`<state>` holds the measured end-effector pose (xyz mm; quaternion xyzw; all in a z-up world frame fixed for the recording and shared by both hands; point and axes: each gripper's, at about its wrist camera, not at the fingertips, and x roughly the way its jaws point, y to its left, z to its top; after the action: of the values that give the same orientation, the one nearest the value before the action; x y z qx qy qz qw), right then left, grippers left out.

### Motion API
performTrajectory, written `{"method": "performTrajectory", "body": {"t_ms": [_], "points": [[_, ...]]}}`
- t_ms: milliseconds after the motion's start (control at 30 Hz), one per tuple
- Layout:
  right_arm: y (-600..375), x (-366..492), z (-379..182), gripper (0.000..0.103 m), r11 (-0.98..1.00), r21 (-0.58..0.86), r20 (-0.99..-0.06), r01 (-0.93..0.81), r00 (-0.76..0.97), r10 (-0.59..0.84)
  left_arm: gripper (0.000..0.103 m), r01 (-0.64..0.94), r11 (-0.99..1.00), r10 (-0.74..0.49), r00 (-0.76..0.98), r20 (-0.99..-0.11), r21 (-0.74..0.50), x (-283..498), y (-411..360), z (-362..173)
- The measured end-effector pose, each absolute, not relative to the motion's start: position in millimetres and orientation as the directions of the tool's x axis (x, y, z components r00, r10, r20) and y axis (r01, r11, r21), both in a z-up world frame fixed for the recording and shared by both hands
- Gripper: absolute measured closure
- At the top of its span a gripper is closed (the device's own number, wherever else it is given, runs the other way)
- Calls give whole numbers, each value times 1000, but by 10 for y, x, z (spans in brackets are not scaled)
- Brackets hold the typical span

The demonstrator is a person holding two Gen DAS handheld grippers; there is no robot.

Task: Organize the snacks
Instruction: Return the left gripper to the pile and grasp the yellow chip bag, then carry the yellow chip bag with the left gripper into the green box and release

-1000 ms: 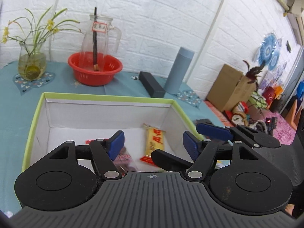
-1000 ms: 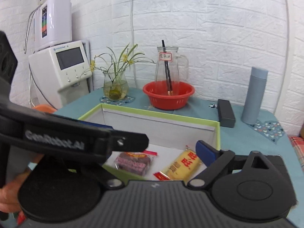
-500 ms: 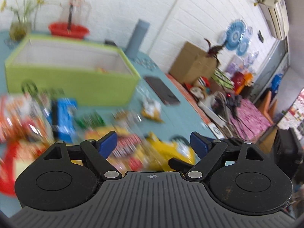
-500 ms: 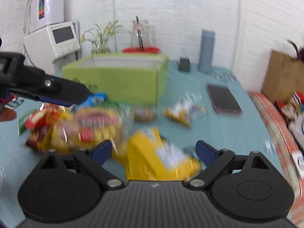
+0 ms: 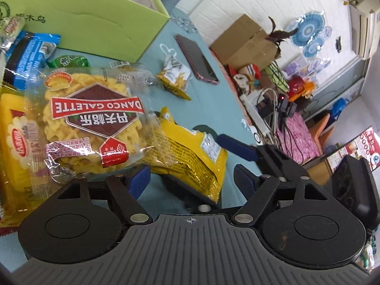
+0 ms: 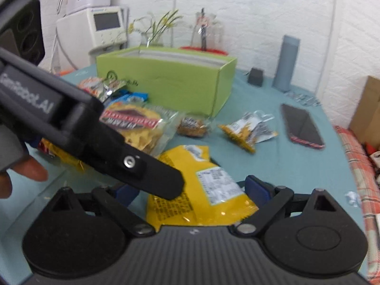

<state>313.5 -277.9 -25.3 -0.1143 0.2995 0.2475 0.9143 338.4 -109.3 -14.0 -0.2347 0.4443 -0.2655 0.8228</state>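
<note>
Between the spread blue pads of the right tool point(image 6: 192, 190) lies a yellow snack bag point(image 6: 197, 185), flat on the teal worktop point(image 6: 296, 166); the jaws stand wide apart with a pad near each side of the bag, and whether either pad touches it cannot be told. Crossing just above that tool's left finger is the black body of the left tool point(image 5: 192, 180), which is also open, its pads well apart. From the left tool's camera the same yellow snack bag point(image 5: 190, 156) sits just ahead, between its fingers, partly overlapped on the left by a clear packet of Danco Galette crackers point(image 5: 92, 118). Further left of that packet a blue wrapper point(image 5: 26, 54) and a small green packet point(image 5: 68, 61) lie against the green box point(image 5: 95, 28). Ahead and to the right of the left tool rest a small clear packet of yellow snacks point(image 5: 174, 76) and, beyond it, a dark phone point(image 5: 196, 59). Straight ahead of the right tool, past the loose snacks, the green box point(image 6: 171, 83) stands open at the top, with a grey bottle point(image 6: 286, 64) to its right.
</note>
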Motion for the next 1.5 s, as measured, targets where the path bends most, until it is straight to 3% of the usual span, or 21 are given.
{"method": "performTrajectory", "body": {"t_ms": [200,267,533,800,1233,1300,1367,1500], "points": [[-2636,2887,-221,9,832,41,-596,-553,655,464,68,235,758,-644,425,-637,-609,3387,-1035,-256],[-2531,2703,-230,9,832,53,-595,-553,652,471,72,253,754,-650,418,-634,-606,3283,-969,-287],[-2070,2086,-233,9,816,77,-581,-573,640,504,69,277,792,-606,468,-643,-544,2591,-563,-229],[-1839,1981,-154,10,849,91,-583,-520,663,469,40,257,809,-569,573,-590,-529,2328,-91,-58],[-1746,1989,-356,9,880,75,-618,-469,671,410,46,276,800,-590,524,-615,-532,2413,-246,-254],[-1723,1953,-364,11,880,62,-613,-471,678,406,76,295,794,-602,503,-621,-531,2426,-278,-270],[-1717,1896,-336,21,884,39,-609,-466,690,391,84,297,774,-627,475,-617,-559,2411,-277,-287],[-1843,1776,-71,24,875,80,-544,-478,715,440,87,342,762,-643,503,-578,-550,2276,-258,0]]}}
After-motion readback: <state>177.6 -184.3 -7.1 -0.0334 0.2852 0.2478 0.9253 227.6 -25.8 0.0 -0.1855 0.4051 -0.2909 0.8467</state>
